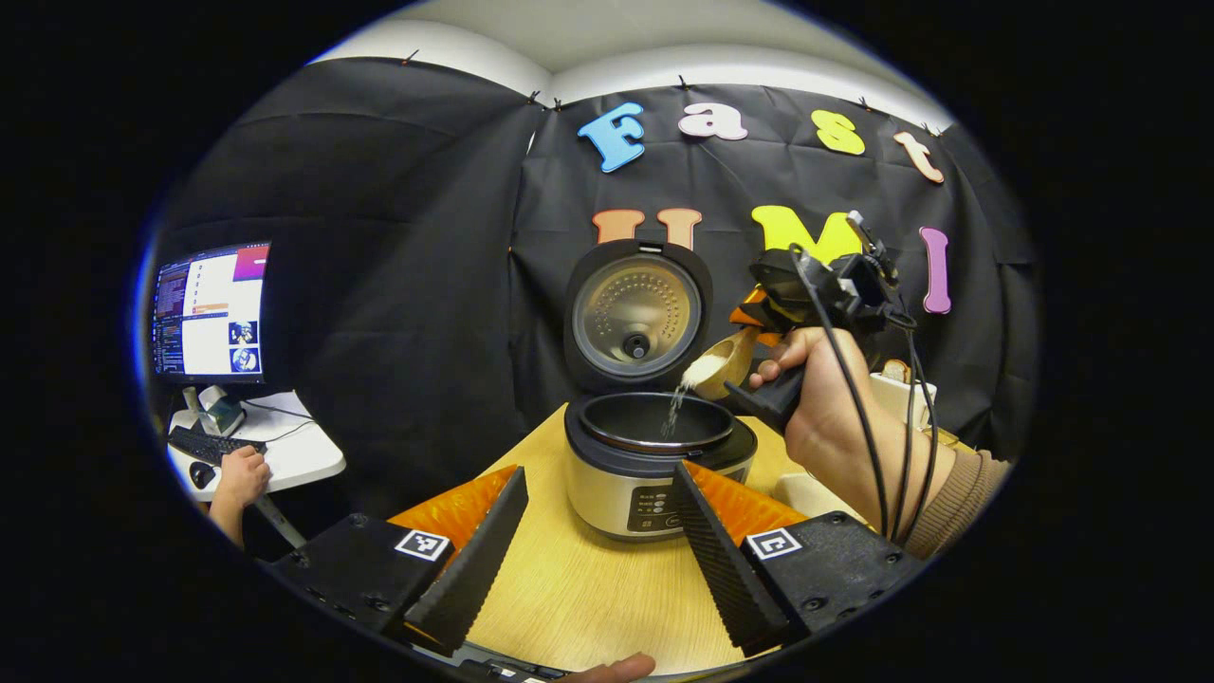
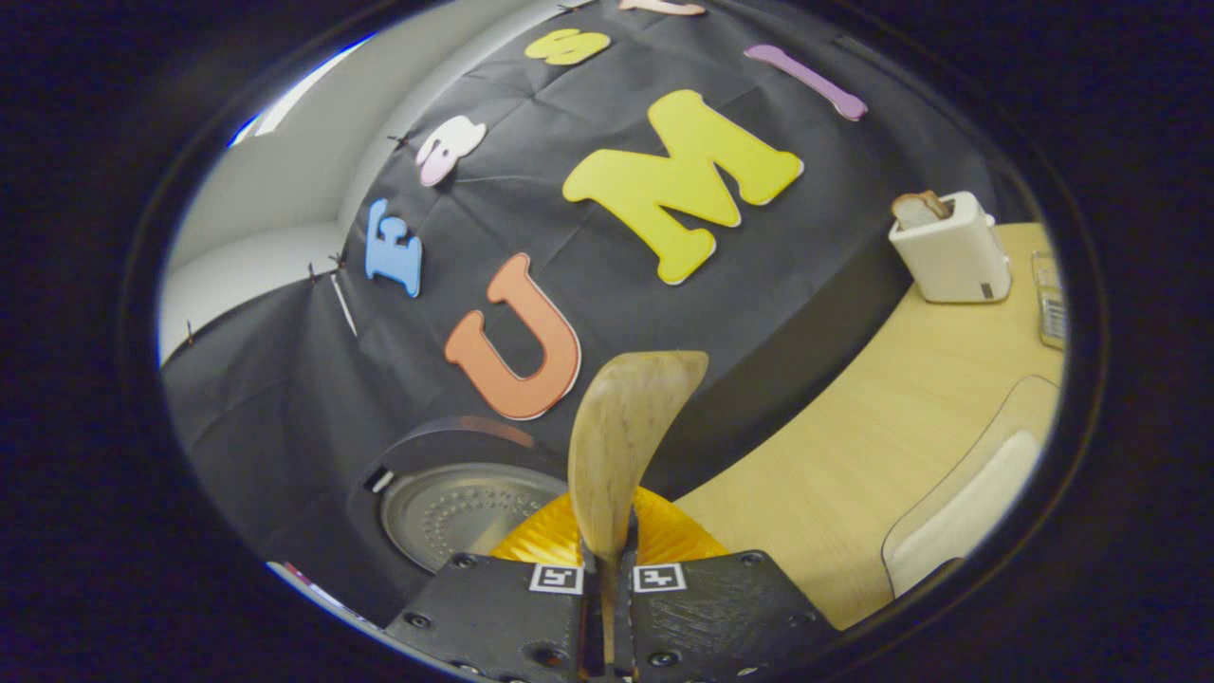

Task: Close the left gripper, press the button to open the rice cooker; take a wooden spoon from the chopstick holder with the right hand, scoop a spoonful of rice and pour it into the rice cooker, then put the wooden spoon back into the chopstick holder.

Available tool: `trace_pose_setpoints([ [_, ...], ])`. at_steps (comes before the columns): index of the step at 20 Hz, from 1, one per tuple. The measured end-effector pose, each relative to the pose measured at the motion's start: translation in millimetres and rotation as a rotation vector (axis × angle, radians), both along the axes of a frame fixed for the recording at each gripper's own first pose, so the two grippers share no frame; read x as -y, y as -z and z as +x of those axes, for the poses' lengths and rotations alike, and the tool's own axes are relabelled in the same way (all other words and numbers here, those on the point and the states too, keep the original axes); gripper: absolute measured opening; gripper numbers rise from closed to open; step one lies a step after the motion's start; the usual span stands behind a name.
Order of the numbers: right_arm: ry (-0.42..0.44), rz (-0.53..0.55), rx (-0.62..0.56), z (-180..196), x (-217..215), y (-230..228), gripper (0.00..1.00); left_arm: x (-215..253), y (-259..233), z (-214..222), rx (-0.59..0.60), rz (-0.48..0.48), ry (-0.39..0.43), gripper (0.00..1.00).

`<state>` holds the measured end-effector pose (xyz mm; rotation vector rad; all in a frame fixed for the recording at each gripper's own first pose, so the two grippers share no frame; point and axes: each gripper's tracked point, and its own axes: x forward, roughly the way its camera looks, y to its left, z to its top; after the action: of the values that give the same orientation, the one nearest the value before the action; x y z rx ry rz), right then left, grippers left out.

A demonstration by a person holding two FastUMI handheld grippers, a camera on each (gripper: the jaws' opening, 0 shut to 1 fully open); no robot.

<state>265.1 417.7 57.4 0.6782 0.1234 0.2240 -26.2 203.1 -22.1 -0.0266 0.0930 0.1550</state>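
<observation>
The rice cooker (image 1: 621, 493) stands on the wooden table with its lid (image 1: 637, 316) raised; the lid's inner plate (image 2: 455, 512) is low on the left in the right gripper view. Over the pot's right rim, my right gripper (image 1: 751, 327) is held by a hand and is shut on the handle of the wooden spoon (image 1: 726, 360). The spoon is tipped left, and a thin stream of rice (image 1: 675, 403) falls into the dark inner pot (image 1: 654, 422). My right gripper (image 2: 607, 569) clamps the spoon (image 2: 626, 427), whose bowl points upward. My left gripper (image 1: 600, 471) is open in front of the cooker, holding nothing.
A white toaster (image 2: 948, 251) with bread in it stands at the table's back, partly hidden behind the hand (image 1: 903, 384). A white container (image 2: 967, 503) lies right of the cooker. A monitor (image 1: 211, 311) and a small desk with a person's hand (image 1: 242, 474) are at the left.
</observation>
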Motion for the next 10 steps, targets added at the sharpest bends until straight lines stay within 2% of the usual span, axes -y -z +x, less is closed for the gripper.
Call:
trace_pose_setpoints([
  [6, -0.027, -0.153, 0.023, 6, -18, 8, 0.04, 7, -2, 0, 0.003, 0.011, 0.022, 0.98],
  [10, -0.055, -0.322, 0.108, 4, -33, -1, 0.04, -4, 0, -1, 0.000, 0.015, -0.008, 0.98],
])
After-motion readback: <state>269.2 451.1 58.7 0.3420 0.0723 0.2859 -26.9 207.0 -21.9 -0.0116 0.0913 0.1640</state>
